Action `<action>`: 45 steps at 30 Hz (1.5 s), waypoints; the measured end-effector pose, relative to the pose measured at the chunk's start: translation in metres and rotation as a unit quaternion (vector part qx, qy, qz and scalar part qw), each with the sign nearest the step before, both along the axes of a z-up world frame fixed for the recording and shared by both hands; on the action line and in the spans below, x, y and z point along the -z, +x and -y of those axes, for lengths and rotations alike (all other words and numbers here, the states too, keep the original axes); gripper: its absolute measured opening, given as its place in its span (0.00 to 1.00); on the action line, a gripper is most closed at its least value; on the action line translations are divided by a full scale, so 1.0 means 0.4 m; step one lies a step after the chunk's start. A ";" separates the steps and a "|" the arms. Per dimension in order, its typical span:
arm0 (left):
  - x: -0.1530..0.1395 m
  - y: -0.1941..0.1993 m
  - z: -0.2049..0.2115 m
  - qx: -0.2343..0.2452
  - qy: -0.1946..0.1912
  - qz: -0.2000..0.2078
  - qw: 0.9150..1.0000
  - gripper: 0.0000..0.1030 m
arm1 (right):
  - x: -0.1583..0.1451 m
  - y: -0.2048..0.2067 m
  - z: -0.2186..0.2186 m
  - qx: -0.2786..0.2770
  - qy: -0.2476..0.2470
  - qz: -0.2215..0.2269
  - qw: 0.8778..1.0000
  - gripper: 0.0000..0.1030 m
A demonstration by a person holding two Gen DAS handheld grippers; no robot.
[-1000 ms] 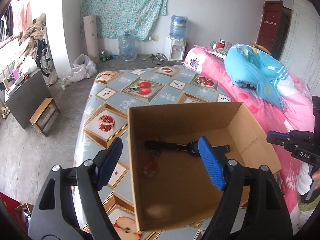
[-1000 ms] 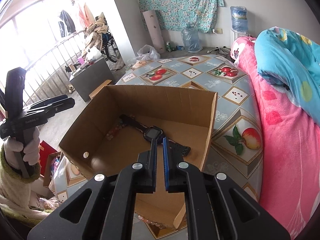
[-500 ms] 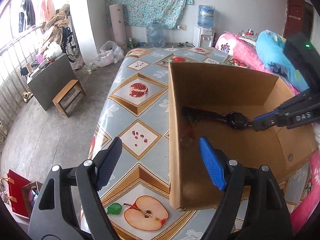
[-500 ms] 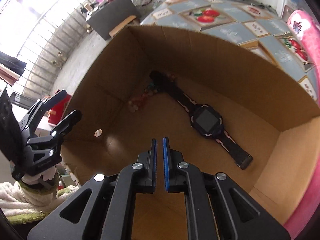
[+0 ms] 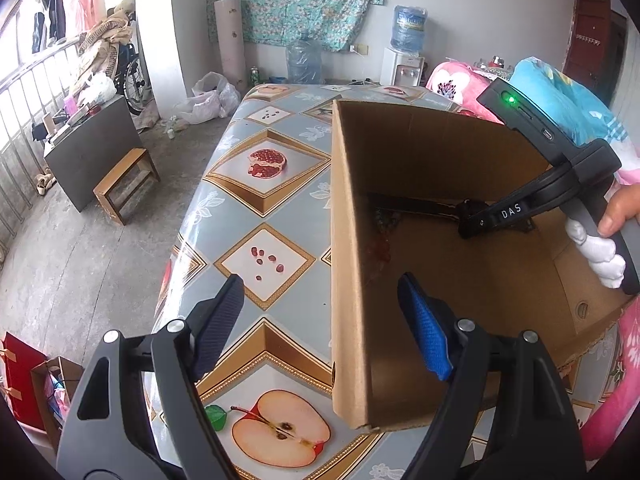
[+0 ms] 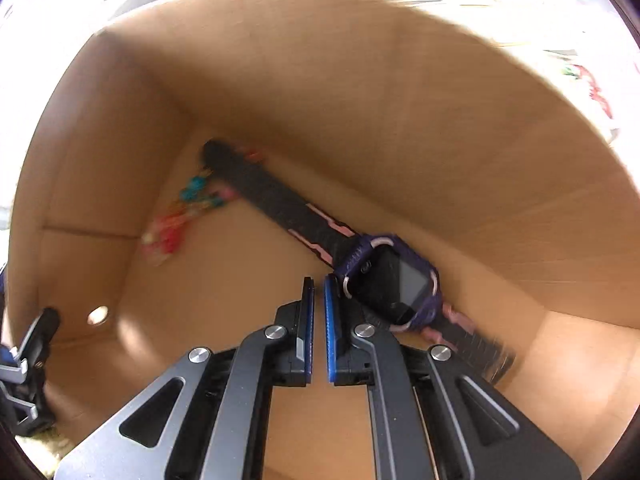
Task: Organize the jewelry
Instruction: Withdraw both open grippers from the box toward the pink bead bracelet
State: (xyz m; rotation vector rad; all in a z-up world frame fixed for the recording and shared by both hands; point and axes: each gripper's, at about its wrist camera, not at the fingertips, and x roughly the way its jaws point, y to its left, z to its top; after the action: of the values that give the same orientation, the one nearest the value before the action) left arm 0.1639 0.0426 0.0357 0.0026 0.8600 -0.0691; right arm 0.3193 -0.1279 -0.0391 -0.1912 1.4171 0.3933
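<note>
While the left gripper [image 5: 320,320] hangs wide open astride the box [image 5: 348,240] wall, the right gripper [image 6: 319,300], jaws closed and empty, has plunged inside to just beside the watch [image 6: 390,276], lying near beads [image 6: 176,220], likely a pickup.
</note>
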 end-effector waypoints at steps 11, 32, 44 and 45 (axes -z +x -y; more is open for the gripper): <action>0.002 0.003 -0.003 -0.002 -0.012 -0.006 1.000 0.73 | -0.174 -0.119 0.057 0.030 0.081 0.067 0.994 0.11; 0.037 -0.005 0.028 0.007 -0.164 -0.070 0.984 0.73 | -0.168 -0.398 0.401 0.201 0.173 0.126 0.956 0.50; 0.032 0.081 0.064 -0.001 -0.127 -0.050 0.991 0.73 | -0.161 -0.326 0.385 0.189 0.131 0.160 0.960 0.50; 0.032 0.080 0.069 0.000 -0.120 -0.048 0.992 0.73 | -0.162 -0.325 0.379 0.186 0.122 0.165 0.961 0.50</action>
State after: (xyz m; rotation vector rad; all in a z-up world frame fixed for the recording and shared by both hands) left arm 0.1958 0.0148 0.0229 -0.2277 0.9430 -0.1746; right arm 0.1894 -0.2793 0.0257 0.2036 1.0355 0.2091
